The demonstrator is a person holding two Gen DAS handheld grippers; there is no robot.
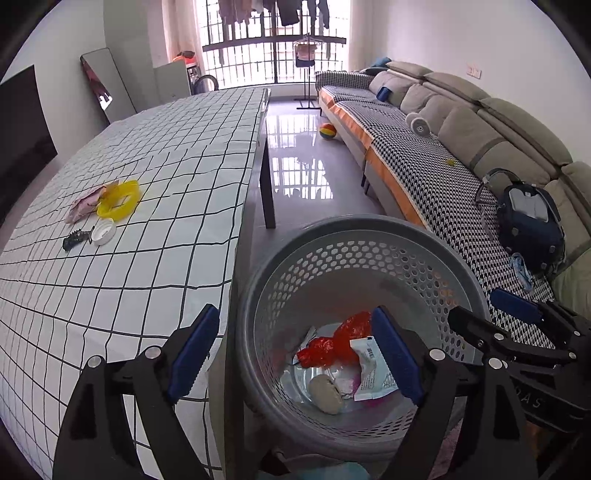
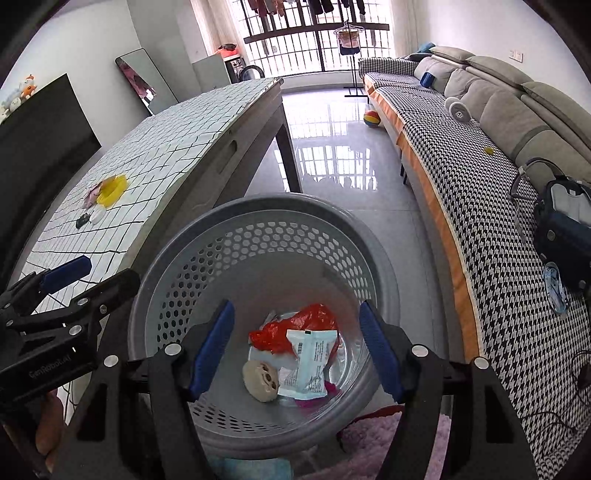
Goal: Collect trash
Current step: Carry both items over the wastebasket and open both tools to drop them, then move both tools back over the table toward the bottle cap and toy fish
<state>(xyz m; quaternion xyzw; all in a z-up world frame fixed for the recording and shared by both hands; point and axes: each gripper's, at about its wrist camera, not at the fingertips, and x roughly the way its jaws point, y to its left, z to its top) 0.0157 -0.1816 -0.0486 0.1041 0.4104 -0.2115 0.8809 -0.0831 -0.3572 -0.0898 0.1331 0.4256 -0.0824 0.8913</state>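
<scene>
Right wrist view: both grippers' jaws gape empty over perforated grey plastic basket [image 2: 207, 254] holding crumpled wrappers [image 2: 308, 356].

A home living room: long sofa [image 1: 461, 122], laundry [image 1: 273, 11] drying by the window

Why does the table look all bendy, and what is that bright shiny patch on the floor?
Left wrist view: the fisheye lens curves the table and its grid lines. Right wrist view: the same bending, and the window's daylight mirrors off the glossy floor.
</scene>
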